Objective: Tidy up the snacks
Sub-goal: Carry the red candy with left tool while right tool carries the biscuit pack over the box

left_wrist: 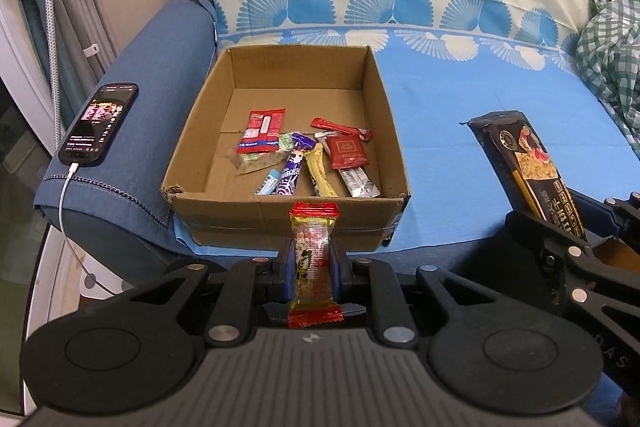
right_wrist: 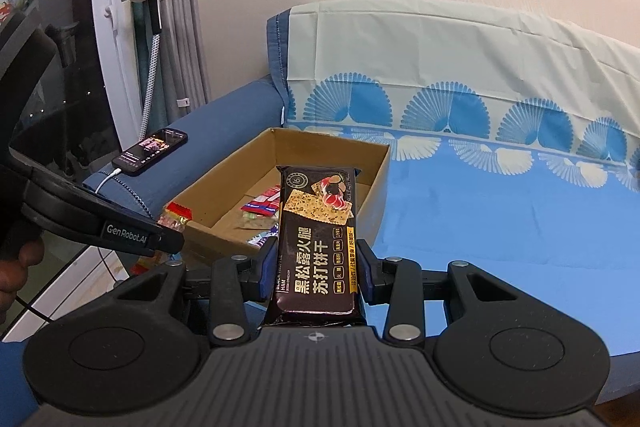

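**Two snacks held short of box**

A small clear candy packet [left_wrist: 313, 267] is clamped upright by the left gripper [left_wrist: 313, 269], just before the cardboard box [left_wrist: 288, 215]. A black cracker pack [right_wrist: 318, 247] is pinched in the right gripper [right_wrist: 316, 267], beside the box.

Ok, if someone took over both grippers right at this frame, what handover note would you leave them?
Left gripper: shut on a small red-ended candy pack, held just in front of the cardboard box.
Right gripper: shut on a black cracker pack, held off to the right of the box above the blue sofa cover.
Done: several small snacks already lie in the box.
Left: drop both held packs into the box. No other loose snacks show on the sofa.
Note: a phone is charging on the armrest left of the box.
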A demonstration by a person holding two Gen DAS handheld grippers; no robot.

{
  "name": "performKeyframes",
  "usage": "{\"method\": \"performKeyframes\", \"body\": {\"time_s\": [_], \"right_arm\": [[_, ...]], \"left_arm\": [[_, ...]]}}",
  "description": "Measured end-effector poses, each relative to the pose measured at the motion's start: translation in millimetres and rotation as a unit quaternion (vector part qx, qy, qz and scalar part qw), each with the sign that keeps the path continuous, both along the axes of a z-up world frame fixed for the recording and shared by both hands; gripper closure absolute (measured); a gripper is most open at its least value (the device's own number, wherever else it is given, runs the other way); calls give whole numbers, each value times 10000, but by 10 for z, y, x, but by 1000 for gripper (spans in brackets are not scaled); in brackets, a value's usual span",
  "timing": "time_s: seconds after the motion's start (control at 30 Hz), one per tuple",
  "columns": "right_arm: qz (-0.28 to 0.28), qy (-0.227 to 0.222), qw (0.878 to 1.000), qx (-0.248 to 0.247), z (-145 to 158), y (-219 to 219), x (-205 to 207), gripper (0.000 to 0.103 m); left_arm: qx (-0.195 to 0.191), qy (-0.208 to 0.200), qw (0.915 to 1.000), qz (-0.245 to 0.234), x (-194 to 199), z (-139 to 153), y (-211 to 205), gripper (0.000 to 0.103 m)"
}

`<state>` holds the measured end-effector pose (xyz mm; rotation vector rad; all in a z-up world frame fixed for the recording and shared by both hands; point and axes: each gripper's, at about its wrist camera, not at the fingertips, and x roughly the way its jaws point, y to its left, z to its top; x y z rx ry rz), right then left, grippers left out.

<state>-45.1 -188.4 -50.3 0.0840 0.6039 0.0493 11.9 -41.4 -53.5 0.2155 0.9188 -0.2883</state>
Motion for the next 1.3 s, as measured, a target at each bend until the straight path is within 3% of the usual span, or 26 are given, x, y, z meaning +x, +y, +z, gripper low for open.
{"method": "performKeyframes", "body": {"time_s": [0.73,1.3], "right_arm": [[66,27,9999,-71,0,-20,-8,62],[159,502,9985,-115,-162,23,268,62]], "left_arm": [[-65,33,10000,43,34,-10,42,84],[-107,425,9989,177,302,-247,77,84]]}}
